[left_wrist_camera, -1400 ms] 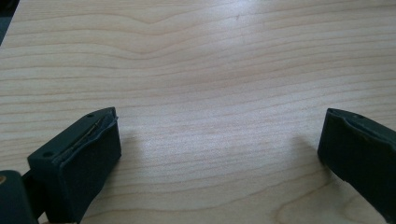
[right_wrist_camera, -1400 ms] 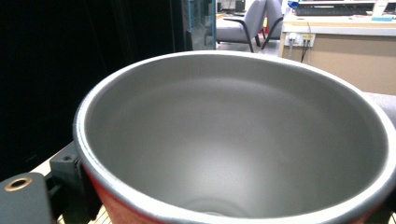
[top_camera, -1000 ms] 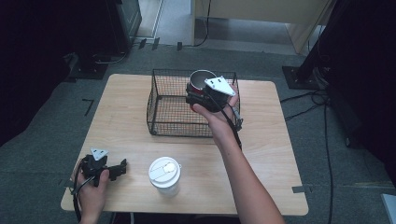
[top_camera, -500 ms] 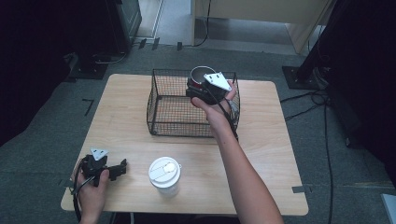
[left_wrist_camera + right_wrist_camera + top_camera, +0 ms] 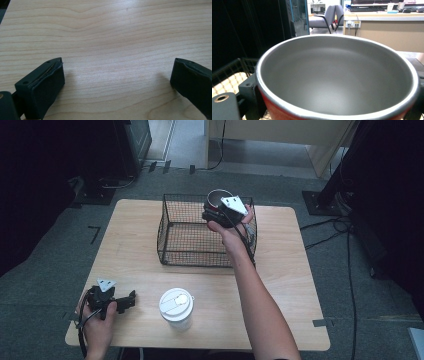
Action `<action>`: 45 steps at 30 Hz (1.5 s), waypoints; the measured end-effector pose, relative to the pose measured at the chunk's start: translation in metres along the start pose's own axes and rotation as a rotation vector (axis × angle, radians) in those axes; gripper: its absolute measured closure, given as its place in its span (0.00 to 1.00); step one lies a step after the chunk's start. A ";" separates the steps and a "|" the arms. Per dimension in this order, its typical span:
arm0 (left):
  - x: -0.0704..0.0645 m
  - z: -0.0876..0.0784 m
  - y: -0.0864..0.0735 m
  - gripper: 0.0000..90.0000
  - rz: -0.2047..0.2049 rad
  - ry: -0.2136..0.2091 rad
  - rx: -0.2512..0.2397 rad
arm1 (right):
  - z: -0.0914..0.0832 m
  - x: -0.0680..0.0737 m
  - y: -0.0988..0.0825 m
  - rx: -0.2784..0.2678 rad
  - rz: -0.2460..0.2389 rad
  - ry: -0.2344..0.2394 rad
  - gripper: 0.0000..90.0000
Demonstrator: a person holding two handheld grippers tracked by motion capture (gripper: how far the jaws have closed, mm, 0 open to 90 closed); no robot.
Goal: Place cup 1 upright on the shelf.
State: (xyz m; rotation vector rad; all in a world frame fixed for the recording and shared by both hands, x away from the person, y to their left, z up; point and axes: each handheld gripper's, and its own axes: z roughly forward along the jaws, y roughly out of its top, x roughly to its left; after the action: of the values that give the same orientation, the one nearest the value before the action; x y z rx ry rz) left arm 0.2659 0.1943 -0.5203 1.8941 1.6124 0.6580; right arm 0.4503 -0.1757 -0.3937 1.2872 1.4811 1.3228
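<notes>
The pale wooden table (image 5: 150,240) carries, toward its far side, a rectangular black wire-mesh basket (image 5: 185,232), open at the top, and nearer the person a white paper cup with a flat white plastic lid (image 5: 176,306). Over the basket's far right corner the right gripper (image 5: 214,213) holds a round mug, red outside and grey metal inside (image 5: 337,80), with its mouth up and its body above the mesh rather than resting in it; the right gripper view has one black jaw pressed to the mug's red wall at the left and the other just showing at the right edge, so the jaws are clamped across its body. I judge the mug stiff, fairly light while empty, and smooth enough to slide or twist in the pads (enamelled or steel, hard to say which), so a hold low across the widest part of the wall seems safer than a pinch at the thin rolled rim. The left gripper (image 5: 125,300) lies on the table near its front left corner, jaws spread wide with nothing but bare wood between them.
</notes>
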 end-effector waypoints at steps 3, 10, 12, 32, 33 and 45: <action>0.000 0.000 0.000 0.00 0.000 0.000 0.000 | 0.006 -0.002 -0.005 0.018 -0.011 -0.011 0.08; 0.000 0.000 0.000 0.00 -0.001 0.000 0.000 | 0.021 -0.007 -0.019 0.048 -0.002 -0.029 0.08; 0.000 0.000 0.000 0.00 -0.001 0.000 -0.001 | 0.025 -0.008 -0.023 0.058 0.007 -0.032 0.08; 0.000 0.000 0.000 0.00 0.000 0.000 0.001 | 0.042 -0.006 -0.048 0.164 0.013 -0.030 0.08; 0.000 0.000 0.000 0.00 0.000 0.000 0.001 | 0.042 -0.007 -0.048 0.168 0.014 -0.030 0.08; 0.000 0.000 0.000 0.00 0.000 0.000 0.000 | 0.041 -0.007 -0.048 0.189 0.006 -0.012 0.07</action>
State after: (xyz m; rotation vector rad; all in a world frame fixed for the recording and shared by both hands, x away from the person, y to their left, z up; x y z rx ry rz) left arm 0.2659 0.1943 -0.5204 1.8936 1.6126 0.6580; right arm 0.4821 -0.1713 -0.4492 1.4168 1.6257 1.1994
